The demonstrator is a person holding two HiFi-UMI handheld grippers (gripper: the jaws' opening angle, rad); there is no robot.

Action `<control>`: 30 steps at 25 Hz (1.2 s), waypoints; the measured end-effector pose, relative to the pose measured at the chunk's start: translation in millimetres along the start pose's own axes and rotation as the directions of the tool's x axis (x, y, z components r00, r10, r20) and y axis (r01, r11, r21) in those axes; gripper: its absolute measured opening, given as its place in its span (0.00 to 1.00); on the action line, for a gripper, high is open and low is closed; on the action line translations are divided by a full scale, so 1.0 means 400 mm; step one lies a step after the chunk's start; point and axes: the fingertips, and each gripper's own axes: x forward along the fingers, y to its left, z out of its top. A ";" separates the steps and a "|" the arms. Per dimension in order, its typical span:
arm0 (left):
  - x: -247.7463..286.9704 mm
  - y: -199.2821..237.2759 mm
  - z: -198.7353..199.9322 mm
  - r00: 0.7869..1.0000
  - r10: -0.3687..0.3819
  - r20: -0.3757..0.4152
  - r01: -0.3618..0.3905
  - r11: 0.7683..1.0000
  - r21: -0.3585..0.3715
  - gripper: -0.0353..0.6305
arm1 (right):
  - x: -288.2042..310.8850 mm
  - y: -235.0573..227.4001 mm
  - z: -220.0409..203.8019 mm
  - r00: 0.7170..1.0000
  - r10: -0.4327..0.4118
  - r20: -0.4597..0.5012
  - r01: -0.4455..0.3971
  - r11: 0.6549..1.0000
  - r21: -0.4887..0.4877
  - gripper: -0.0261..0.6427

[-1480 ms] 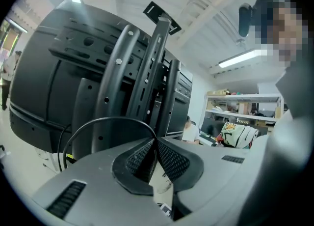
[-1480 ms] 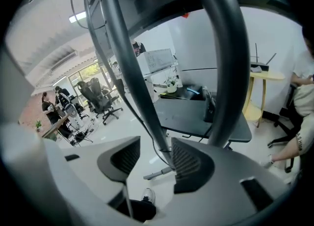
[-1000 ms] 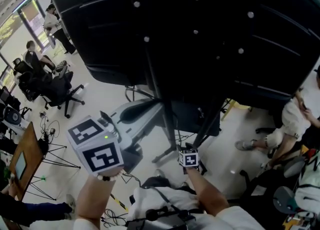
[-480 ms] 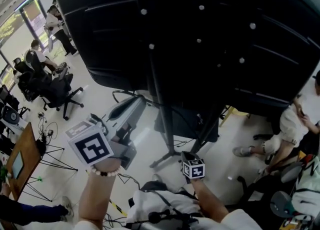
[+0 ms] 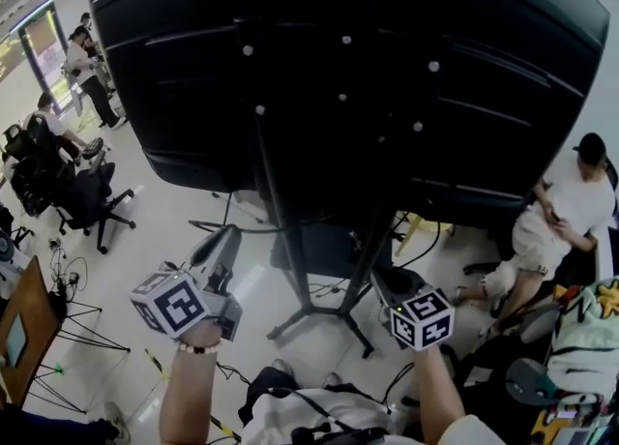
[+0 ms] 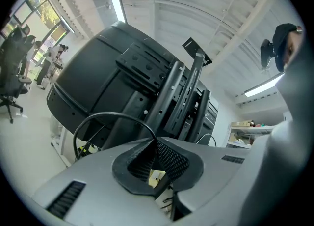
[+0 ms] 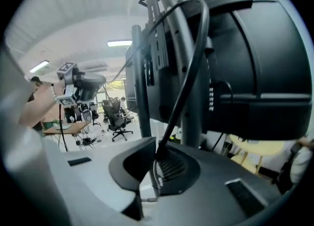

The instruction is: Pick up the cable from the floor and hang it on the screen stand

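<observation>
The screen (image 5: 387, 66) shows its big black back, carried on a black stand (image 5: 319, 310) with splayed feet on the pale floor. My left gripper (image 5: 221, 252) is held left of the stand and my right gripper (image 5: 389, 286) to its right. In the left gripper view my left gripper (image 6: 156, 144) is shut on the thin black cable (image 6: 98, 117), which loops out to the left before the stand's uprights (image 6: 189, 92). In the right gripper view my right gripper (image 7: 158, 157) is shut on the cable (image 7: 189, 82), which rises steeply and bends over beside the stand's post (image 7: 142, 87).
A person (image 5: 556, 216) sits on a chair at the right, with a pale backpack (image 5: 585, 337) nearby. Office chairs (image 5: 82, 196) with seated people stand at the left, plus a wooden desk (image 5: 19, 317) and tripod legs (image 5: 92, 317). Loose wires lie on the floor below me.
My right gripper has come up from low beside the stand's foot and moved right. My left gripper has sunk and now sits lower in the head view.
</observation>
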 end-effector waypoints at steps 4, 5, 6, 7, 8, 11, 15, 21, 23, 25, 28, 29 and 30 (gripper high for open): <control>-0.001 0.004 -0.029 1.000 0.002 0.000 -0.002 1.000 -0.008 0.08 | -0.103 -0.053 0.129 0.999 -0.039 -0.007 0.038 0.992 -0.119 0.07; 0.007 -0.002 -0.032 1.000 -0.009 -0.002 0.009 1.000 -0.005 0.08 | -0.116 -0.061 0.148 0.999 -0.038 -0.018 0.035 0.992 -0.118 0.07; 0.018 -0.011 -0.034 1.000 -0.022 -0.008 0.022 1.000 0.005 0.08 | -0.127 -0.068 0.165 0.999 -0.040 -0.030 0.036 0.993 -0.117 0.07; 0.030 -0.019 -0.037 0.999 -0.032 -0.016 0.032 0.999 0.020 0.08 | -0.136 -0.073 0.181 0.998 -0.046 -0.043 0.041 0.992 -0.117 0.07; 0.041 -0.024 -0.041 0.999 -0.036 -0.026 0.037 0.999 0.035 0.08 | -0.147 -0.076 0.196 0.997 -0.053 -0.053 0.047 0.992 -0.116 0.07; 0.063 -0.021 -0.053 0.999 -0.023 -0.045 0.026 0.998 0.060 0.08 | -0.184 -0.077 0.243 0.996 -0.066 -0.063 0.059 0.993 -0.100 0.07; 0.085 0.000 -0.040 0.999 -0.006 -0.032 0.007 0.999 0.048 0.08 | -0.226 -0.075 0.316 0.995 -0.080 -0.051 0.075 0.993 -0.094 0.07; 0.109 -0.026 -0.030 0.999 -0.036 -0.036 0.037 0.999 0.039 0.08 | -0.259 -0.072 0.425 0.998 -0.064 -0.014 0.063 0.996 -0.066 0.07; 0.112 -0.038 -0.026 0.999 -0.037 -0.034 0.039 0.998 0.058 0.08 | -0.272 -0.074 0.470 0.998 -0.058 0.010 0.059 0.996 -0.066 0.07; 0.112 -0.043 -0.025 0.999 -0.043 -0.027 0.044 0.998 0.054 0.08 | -0.281 -0.082 0.513 0.997 -0.071 0.028 0.073 0.993 -0.090 0.07; 0.112 -0.052 -0.024 0.998 -0.062 -0.021 0.063 0.998 0.029 0.08 | -0.292 -0.089 0.575 0.996 -0.073 0.049 0.079 0.989 -0.123 0.07; 0.110 -0.054 -0.020 0.998 -0.067 -0.017 0.068 0.997 0.023 0.08 | -0.295 -0.088 0.597 0.996 -0.073 0.057 0.080 0.988 -0.134 0.07; 0.108 -0.054 -0.016 0.997 -0.071 -0.014 0.071 0.997 0.018 0.08 | -0.296 -0.085 0.618 0.995 -0.072 0.063 0.080 0.986 -0.144 0.07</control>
